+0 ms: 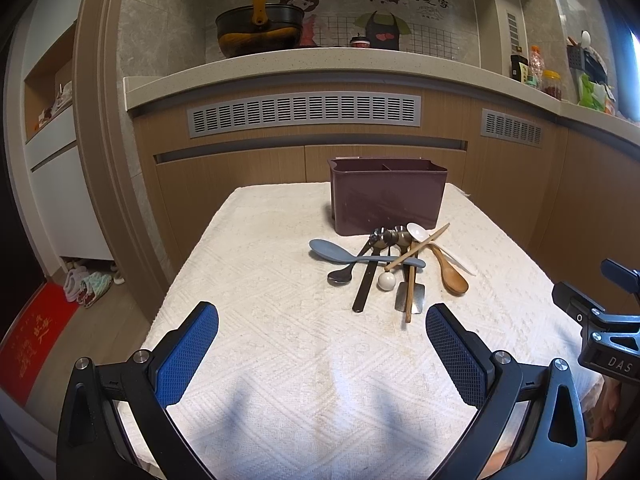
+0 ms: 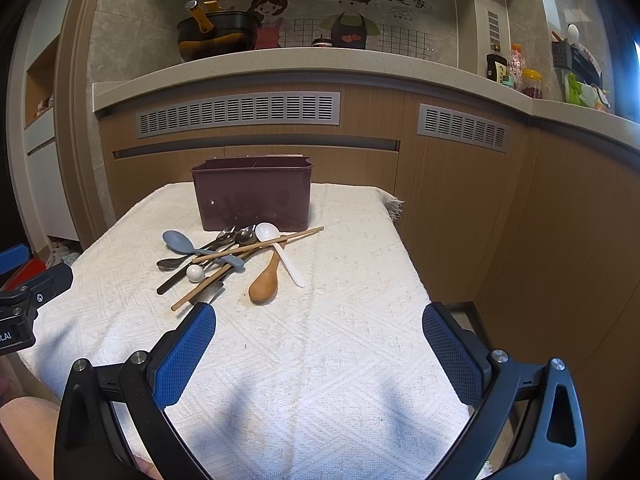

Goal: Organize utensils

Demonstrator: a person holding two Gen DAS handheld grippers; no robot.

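Note:
A pile of utensils lies on the white cloth in front of a dark purple divided holder (image 1: pixel 387 196) (image 2: pixel 252 196). The pile has a blue-grey spoon (image 1: pixel 332 251) (image 2: pixel 178 240), a wooden spoon (image 1: pixel 452 276) (image 2: pixel 265 286), a white spoon (image 1: pixel 418 232) (image 2: pixel 286 258), wooden chopsticks (image 1: pixel 418 248) (image 2: pixel 260 245), metal spoons (image 1: pixel 386 237) (image 2: pixel 236 235) and a white ball-ended piece (image 1: pixel 387 281) (image 2: pixel 195 273). My left gripper (image 1: pixel 322 322) is open and empty, short of the pile. My right gripper (image 2: pixel 319 322) is open and empty, to the right of the pile.
The cloth-covered table (image 1: pixel 280 360) (image 2: pixel 340 360) stands before wooden cabinets (image 1: pixel 240 184). The right gripper's body shows at the right edge of the left wrist view (image 1: pixel 604 320). The left gripper's body shows at the left edge of the right wrist view (image 2: pixel 24 304). A counter above holds a wok (image 1: pixel 260 28) and bottles.

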